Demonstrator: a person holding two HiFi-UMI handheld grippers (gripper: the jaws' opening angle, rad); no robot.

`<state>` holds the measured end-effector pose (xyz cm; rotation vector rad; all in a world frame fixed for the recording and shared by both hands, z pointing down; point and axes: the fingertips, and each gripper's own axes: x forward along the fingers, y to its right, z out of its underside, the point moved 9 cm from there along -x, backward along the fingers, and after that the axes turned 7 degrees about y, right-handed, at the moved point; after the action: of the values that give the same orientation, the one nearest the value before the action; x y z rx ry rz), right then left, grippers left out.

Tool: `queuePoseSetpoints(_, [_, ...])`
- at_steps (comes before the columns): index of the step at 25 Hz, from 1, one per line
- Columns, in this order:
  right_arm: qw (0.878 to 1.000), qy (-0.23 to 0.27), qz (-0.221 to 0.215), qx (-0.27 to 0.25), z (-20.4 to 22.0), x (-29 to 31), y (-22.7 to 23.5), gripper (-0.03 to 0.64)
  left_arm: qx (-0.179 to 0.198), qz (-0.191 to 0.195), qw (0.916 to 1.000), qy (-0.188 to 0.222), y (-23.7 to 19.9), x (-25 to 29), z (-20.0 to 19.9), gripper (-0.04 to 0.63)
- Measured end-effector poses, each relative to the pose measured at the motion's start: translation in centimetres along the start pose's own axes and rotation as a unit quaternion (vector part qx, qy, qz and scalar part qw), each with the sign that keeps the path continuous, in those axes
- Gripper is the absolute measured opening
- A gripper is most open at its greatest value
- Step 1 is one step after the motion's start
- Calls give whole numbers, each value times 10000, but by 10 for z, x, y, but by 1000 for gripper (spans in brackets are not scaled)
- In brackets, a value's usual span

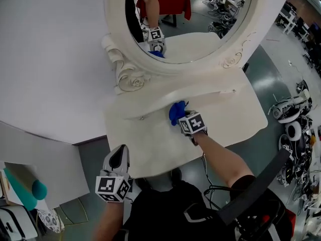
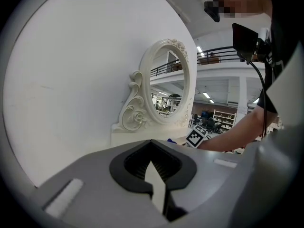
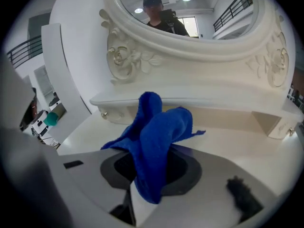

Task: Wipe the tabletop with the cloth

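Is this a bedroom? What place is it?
Probably a big workshop hall, not a bedroom: the cream carved dressing table stands on a grey floor near heaps of cables and gear, with storage shelves beyond.

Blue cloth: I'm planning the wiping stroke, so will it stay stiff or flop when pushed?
Probably floppy: the blue cloth droops in folds from the right gripper. Likely light, since one pinch holds it up. Pushed across the tabletop, it may bunch.

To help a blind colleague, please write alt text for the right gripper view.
The right gripper holds a bunched blue cloth in its jaws, over a cream tabletop. Behind it stands an oval mirror in a carved cream frame, reflecting a person in a dark cap.
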<state>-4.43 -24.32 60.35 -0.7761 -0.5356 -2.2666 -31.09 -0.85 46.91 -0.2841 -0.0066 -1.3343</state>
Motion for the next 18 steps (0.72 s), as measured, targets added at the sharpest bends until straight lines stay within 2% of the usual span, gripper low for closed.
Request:
queuePoseSetpoints(6, [9997, -234, 63, 9, 10, 14, 9, 112, -64, -138, 9999, -51, -1, -4, 6, 8])
queuePoseSetpoints(18, [9985, -387, -388, 61, 76, -47, -38, 112, 14, 89, 10000, -9, 9, 0, 0, 8])
